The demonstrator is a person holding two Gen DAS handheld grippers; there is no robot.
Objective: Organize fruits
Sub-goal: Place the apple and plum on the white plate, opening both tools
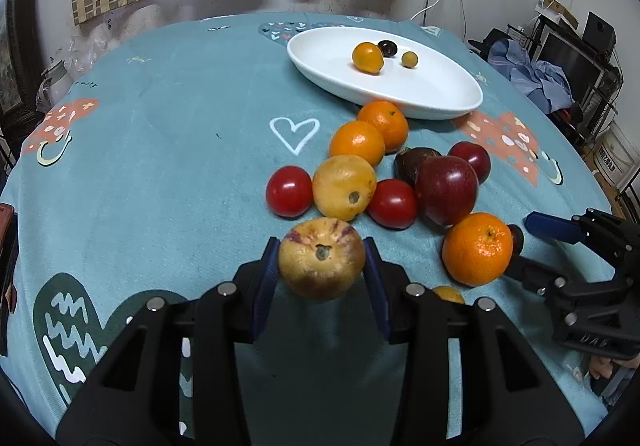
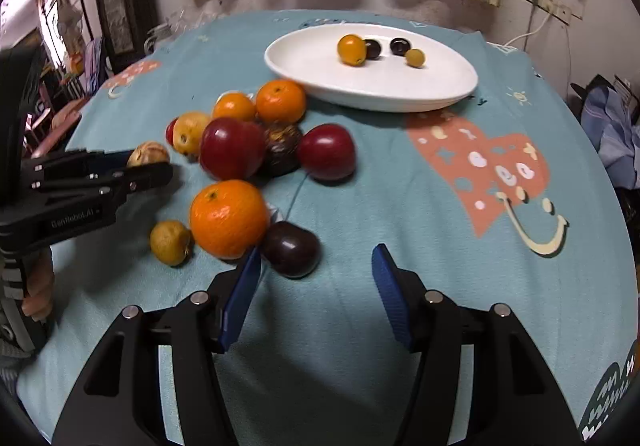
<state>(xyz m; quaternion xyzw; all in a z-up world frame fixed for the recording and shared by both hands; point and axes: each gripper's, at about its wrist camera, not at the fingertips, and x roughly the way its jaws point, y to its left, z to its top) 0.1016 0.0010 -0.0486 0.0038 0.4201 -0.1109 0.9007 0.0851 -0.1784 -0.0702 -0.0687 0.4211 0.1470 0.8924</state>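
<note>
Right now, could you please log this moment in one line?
left hand-held gripper: shut on yellowish fruit | right hand-held gripper: open, empty

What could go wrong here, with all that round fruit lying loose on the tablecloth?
The left gripper is clamped on a yellowish blotchy fruit; round and smooth, it might slip from the pads on the way to the white dish. The right gripper, jaws open, sits close to a dark plum that touches an orange; its left pad could nudge either one and set it rolling.
</note>
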